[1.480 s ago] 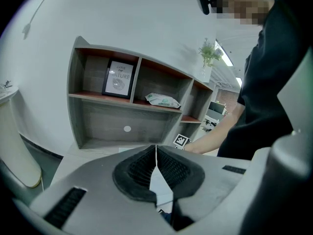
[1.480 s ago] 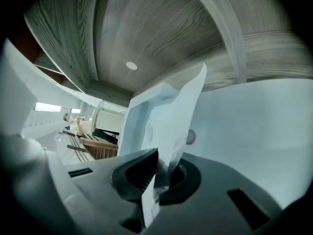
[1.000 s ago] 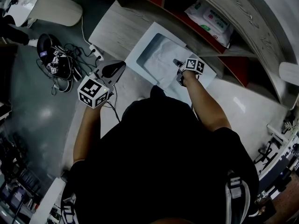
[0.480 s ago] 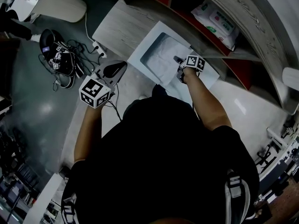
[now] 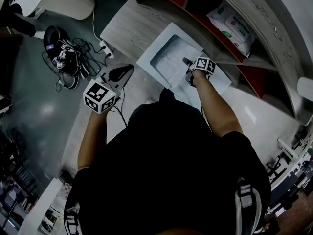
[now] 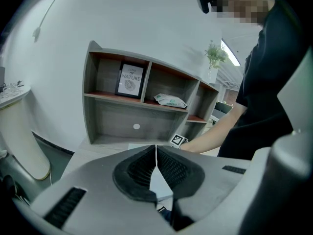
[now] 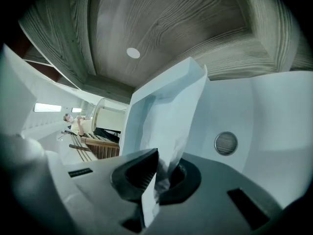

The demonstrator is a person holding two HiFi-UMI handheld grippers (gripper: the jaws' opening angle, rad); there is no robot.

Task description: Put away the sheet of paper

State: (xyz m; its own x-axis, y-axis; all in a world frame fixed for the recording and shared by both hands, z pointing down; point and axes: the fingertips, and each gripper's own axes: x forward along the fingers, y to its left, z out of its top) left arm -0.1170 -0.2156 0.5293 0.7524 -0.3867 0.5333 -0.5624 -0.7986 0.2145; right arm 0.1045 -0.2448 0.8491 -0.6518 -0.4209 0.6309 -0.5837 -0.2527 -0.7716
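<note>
Here: sheet of paper [image 7: 164, 111] clamped in right tool [image 7: 164, 169].

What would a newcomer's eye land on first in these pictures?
The right gripper is shut on a white sheet of paper, held over a white tray on the wooden desk before the shelf. The left gripper hangs shut and empty, off to the person's left.

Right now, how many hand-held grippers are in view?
2. The left hand-held gripper, shut and empty, hangs left of the white tray; the right hand-held gripper is over that tray, shut on the sheet of paper. None seems hidden.
</note>
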